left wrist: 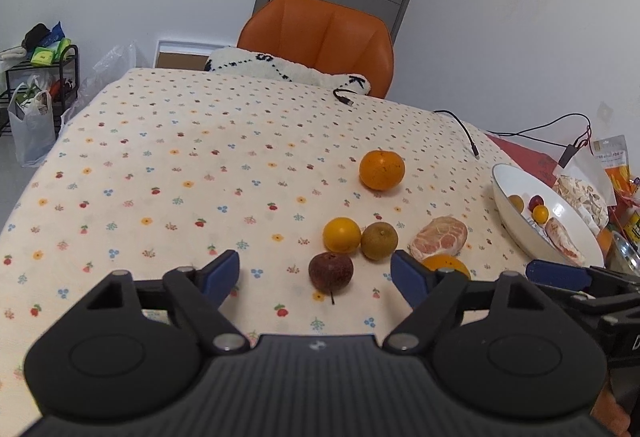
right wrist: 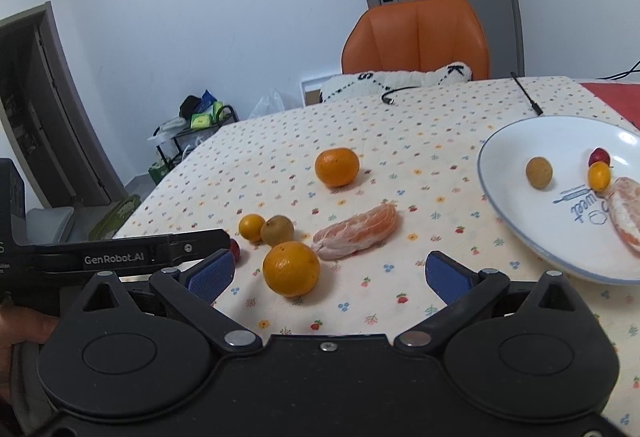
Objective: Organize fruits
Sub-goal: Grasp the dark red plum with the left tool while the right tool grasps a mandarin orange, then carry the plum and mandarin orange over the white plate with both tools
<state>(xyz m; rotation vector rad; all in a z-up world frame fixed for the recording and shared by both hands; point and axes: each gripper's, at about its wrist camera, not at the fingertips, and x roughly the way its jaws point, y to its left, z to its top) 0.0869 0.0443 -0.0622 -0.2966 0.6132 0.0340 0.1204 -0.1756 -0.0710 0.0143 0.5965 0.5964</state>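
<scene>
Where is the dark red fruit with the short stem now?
In the left wrist view, the dark red fruit lies on the tablecloth, just in front of the small orange and the brown-green fruit.

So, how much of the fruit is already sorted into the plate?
Done: the white plate holds four pieces. In hand: nothing; the left gripper is open around the dark red fruit, the right gripper open near an orange. Six fruits remain on the tablecloth.

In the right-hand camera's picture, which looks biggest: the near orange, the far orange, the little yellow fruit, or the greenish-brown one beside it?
As it looks in that view:
1. Near orange, though it lies closest to the camera, which flatters it.
2. Far orange.
3. Greenish-brown fruit and little yellow fruit: too alike to rank.
</scene>
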